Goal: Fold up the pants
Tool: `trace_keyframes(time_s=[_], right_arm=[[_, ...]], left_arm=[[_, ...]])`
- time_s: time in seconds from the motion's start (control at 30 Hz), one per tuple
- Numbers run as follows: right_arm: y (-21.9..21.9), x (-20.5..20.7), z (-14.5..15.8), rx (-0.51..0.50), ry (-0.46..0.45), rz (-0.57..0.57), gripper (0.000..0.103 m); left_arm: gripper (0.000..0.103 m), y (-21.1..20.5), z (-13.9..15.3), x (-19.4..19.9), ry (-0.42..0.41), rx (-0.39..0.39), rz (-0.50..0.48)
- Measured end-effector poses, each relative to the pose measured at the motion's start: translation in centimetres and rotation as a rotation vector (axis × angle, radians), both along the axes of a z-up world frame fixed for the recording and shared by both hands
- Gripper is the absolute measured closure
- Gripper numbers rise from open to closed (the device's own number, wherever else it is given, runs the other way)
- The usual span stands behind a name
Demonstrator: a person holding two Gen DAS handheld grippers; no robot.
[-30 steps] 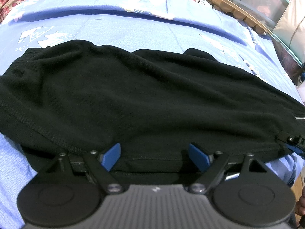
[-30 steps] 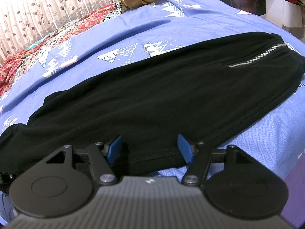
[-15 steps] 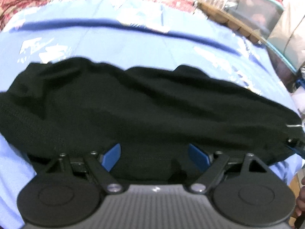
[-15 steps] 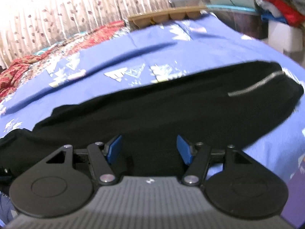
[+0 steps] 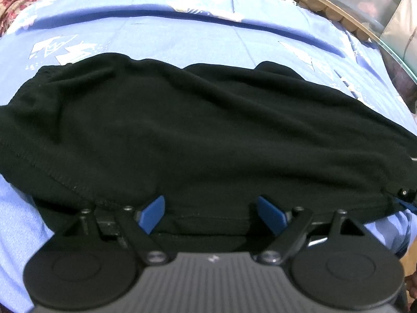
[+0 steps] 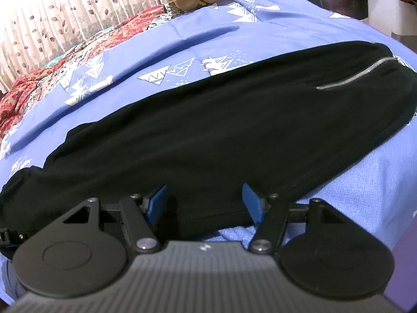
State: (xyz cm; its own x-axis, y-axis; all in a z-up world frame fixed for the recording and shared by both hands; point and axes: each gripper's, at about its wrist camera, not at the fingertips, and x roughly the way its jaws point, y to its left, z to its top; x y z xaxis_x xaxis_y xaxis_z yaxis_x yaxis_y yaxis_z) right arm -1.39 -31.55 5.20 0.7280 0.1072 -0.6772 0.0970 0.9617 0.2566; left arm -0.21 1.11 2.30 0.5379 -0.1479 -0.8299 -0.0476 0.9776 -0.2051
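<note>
Black pants (image 5: 208, 135) lie stretched across a blue patterned bedsheet (image 5: 182, 39). In the right wrist view the pants (image 6: 221, 135) show a silver zipper (image 6: 357, 74) at the right end. My left gripper (image 5: 211, 212) is open, its blue fingertips (image 5: 152, 212) set wide apart at the pants' near edge, with black cloth between them. My right gripper (image 6: 206, 204) is open too, its blue fingertips (image 6: 251, 206) at the near hem further along the same edge. The other gripper's tip shows at the right edge of the left wrist view (image 5: 405, 195).
A red patterned blanket (image 6: 52, 70) lies at the far side of the bed. A wooden rail (image 5: 333, 13) and storage boxes (image 5: 370, 0) stand beyond the bed's right side. Curtains (image 6: 78, 7) hang behind. The bedsheet's front edge is just below the grippers.
Both grippers stay open at the pants' near edge. The views shook and shifted slightly; the pants lie about the same.
</note>
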Motion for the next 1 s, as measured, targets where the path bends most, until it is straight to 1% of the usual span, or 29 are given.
trace_keyframes(time_s=[0.1,0.17,1.0], right_arm=[[0.11,0.05,0.08,0.0,0.0,0.0,0.037],[0.05,0.05,0.06,-0.001,0.0,0.0,0.037],[-0.27,-0.02,-0.03,0.001,-0.001,0.0,0.037]], left_arm=[[0.022,0.14,0.02,0.13,-0.001,-0.007,0.002],[0.022,0.5,0.1,-0.58,-0.002,-0.008,0.003],[0.021,0.4,0.18,-0.71,-0.003,-0.007,0.004]])
